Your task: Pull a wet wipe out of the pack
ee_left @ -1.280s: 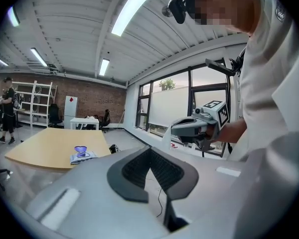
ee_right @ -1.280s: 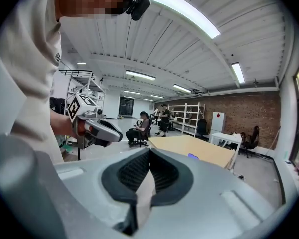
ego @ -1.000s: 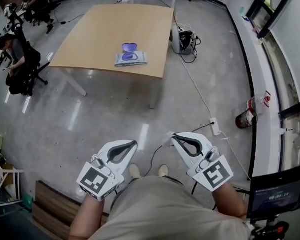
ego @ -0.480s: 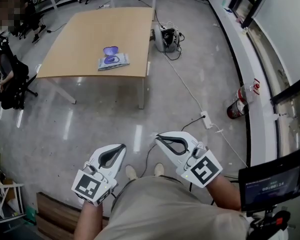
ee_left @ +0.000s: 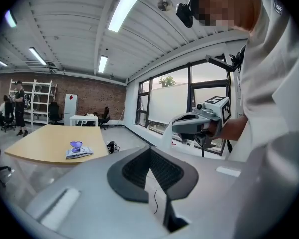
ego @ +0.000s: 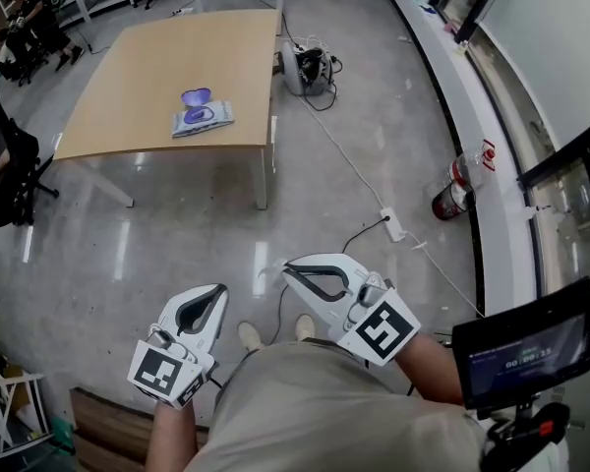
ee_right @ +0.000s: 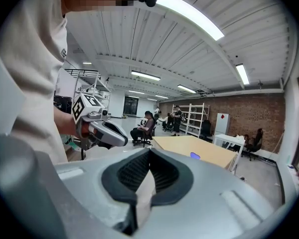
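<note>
The wet wipe pack (ego: 204,117) lies flat on the wooden table (ego: 157,67), far ahead of me, its purple lid (ego: 196,97) flipped up. The left gripper view shows the pack (ee_left: 78,152) small and distant, and the right gripper view shows only its purple lid (ee_right: 195,156). My left gripper (ego: 219,291) and right gripper (ego: 287,266) are held low near my body over the floor, far from the table. Both are shut with nothing between their jaws. The left gripper (ee_left: 150,151) points toward the table, as does the right gripper (ee_right: 149,151).
A red fire extinguisher (ego: 450,191) stands by the window wall on the right. A power strip (ego: 393,226) and cables trail across the floor to a unit (ego: 308,66) beside the table. A black chair (ego: 5,170) is at left, a wooden bench (ego: 103,413) behind me, a screen (ego: 521,347) at right.
The head view has swung so the table and pack slid left in the picture. Both grippers stayed shut near my body and drifted slightly left and down.
</note>
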`<state>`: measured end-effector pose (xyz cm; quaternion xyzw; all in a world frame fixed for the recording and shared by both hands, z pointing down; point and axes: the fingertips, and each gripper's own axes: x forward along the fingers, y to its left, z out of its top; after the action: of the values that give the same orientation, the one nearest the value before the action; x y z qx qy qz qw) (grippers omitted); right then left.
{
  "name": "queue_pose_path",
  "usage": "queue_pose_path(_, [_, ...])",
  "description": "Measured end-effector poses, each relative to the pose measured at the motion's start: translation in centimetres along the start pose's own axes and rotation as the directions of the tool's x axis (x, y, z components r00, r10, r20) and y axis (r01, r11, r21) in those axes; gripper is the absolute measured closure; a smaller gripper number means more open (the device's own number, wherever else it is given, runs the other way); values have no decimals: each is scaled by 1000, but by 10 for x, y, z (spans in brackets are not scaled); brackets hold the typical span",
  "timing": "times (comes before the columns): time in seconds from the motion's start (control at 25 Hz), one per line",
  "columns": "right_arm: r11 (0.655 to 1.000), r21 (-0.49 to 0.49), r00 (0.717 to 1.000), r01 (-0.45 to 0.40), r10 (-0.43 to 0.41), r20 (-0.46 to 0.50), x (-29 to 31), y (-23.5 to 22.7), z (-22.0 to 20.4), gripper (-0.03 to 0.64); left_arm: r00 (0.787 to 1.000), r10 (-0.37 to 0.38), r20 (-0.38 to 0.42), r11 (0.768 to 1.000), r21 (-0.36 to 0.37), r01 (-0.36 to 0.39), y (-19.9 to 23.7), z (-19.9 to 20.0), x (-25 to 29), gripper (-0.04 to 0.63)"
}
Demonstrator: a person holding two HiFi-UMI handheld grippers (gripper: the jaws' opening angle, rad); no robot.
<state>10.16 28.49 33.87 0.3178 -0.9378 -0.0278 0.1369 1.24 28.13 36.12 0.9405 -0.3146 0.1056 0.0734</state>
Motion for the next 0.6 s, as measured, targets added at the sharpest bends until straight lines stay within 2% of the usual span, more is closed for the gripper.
queue_pose_path(0.28, [1000, -17, 1000, 8, -8, -13, 0, 14, 8, 614, 1000, -7, 2, 1000, -5, 7, -2, -1, -16, 589])
queue_pose_path(0.6, [999, -31, 999, 16, -17, -42, 38, 36, 18, 614, 1000, -20, 7, 1000, -19, 20, 31, -13, -48, 589])
